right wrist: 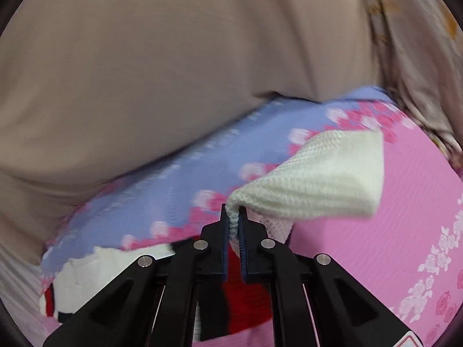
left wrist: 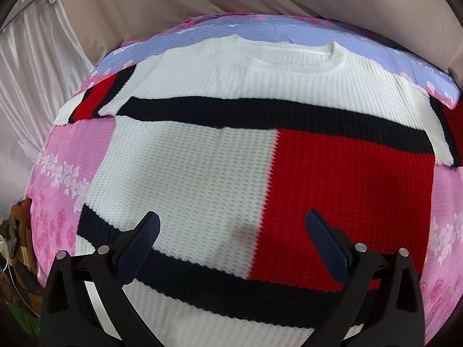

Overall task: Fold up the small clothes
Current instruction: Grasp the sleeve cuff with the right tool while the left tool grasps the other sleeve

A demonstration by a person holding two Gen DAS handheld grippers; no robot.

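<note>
Bed cover [left wrist: 66, 179]: floral pink and lilac, filling both views beneath the garment.
Sweater [left wrist: 231, 159]: white, red and navy knit, spread flat at frame centre; collar toward top, hem toward bottom, long axis top to bottom.
Sleeve cuff [right wrist: 324, 179]: white ribbed, right of centre, lifted off the cover.
Right gripper [right wrist: 235, 219]: jaws pinched narrow on the cuff's edge; nearer hand for the sleeve fold.
Left gripper [left wrist: 233, 228]: jaws wide, empty, above the hem.
</note>
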